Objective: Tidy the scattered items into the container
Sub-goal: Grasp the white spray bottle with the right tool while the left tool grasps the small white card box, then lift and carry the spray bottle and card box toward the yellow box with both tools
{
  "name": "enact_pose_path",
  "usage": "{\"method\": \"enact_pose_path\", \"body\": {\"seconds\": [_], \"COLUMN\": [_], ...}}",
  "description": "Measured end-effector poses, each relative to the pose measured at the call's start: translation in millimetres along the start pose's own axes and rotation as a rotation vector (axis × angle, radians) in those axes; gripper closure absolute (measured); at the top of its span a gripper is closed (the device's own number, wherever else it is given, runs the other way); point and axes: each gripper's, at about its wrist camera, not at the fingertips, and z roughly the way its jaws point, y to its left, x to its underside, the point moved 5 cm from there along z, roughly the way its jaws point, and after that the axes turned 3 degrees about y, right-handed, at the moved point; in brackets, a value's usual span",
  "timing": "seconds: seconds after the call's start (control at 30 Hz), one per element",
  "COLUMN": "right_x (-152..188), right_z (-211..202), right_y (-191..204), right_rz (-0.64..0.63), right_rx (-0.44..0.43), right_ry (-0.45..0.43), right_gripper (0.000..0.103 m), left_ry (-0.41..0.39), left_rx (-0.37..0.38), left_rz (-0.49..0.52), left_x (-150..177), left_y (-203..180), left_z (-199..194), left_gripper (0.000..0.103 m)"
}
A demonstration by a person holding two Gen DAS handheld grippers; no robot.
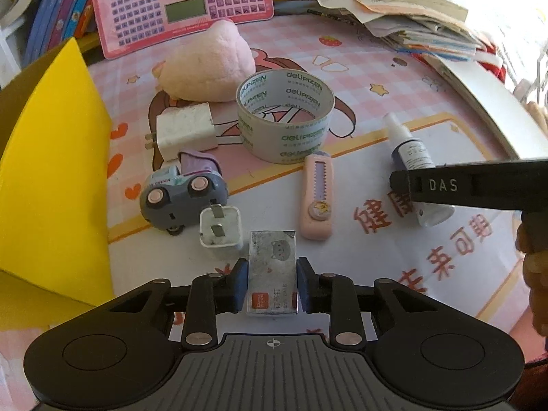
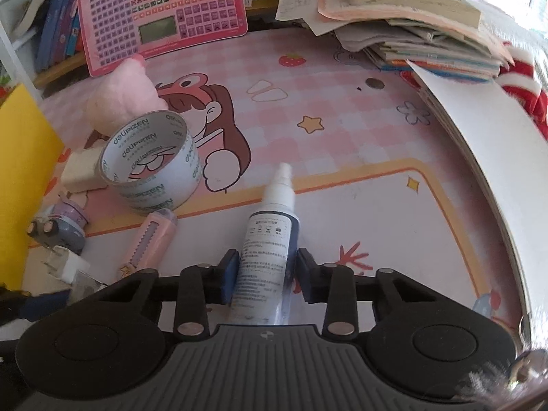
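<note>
Showing both grippers closed on their first picks, with nothing yet seen inside the yellow container [image 1: 51,178] at the left edge of the worktop [image 1: 359,78]. The left gripper [image 1: 272,282] has its fingers [image 1: 239,281] drawn in against the sides of a small staple box [image 1: 272,274], printed with a cat figure and Chinese characters above a red square label. The right gripper [image 2: 267,274] is clamped on a spray bottle [image 2: 270,239] lying flat, nozzle pointing away; its white label carries fine print too small to read. In the left wrist view, the right gripper's finger bears the letters "DAS".

Left to collect, all near the container: a tape roll [image 1: 286,116] marked "deli" and "PIZEN", a pink utility knife [image 1: 316,198], a toy car [image 1: 181,195], two white plug adapters [image 1: 186,130] [image 1: 221,229], and a pink plush toy [image 1: 209,65]. By this judgement the task is barely begun. The worktop mat shows large red Chinese characters.
</note>
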Motion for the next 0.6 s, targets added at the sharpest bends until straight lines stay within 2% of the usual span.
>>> {"method": "enact_pose_path", "body": {"seconds": [0.27, 0.47, 0.6], "right_x": [10, 14, 17], "right_z": [-10, -16, -23], "right_y": [-2, -3, -3], "right_rz": [0.016, 0.047, 0.072], "right_rx": [-0.073, -0.105, -0.119], "right_ry": [0.0, -0.011, -0.01], "right_gripper": [0.071, 0.071, 0.072], "left_ry": [-0.028, -0.042, -0.069], "left_rx": [-0.005, 0.008, 0.023], "left_rz": [0.006, -0.025, -0.011], "left_x": [3, 7, 8], "left_y": [-6, -4, -5], "left_z": [-14, -24, -32], "left_gripper": [0.075, 0.075, 0.075]}}
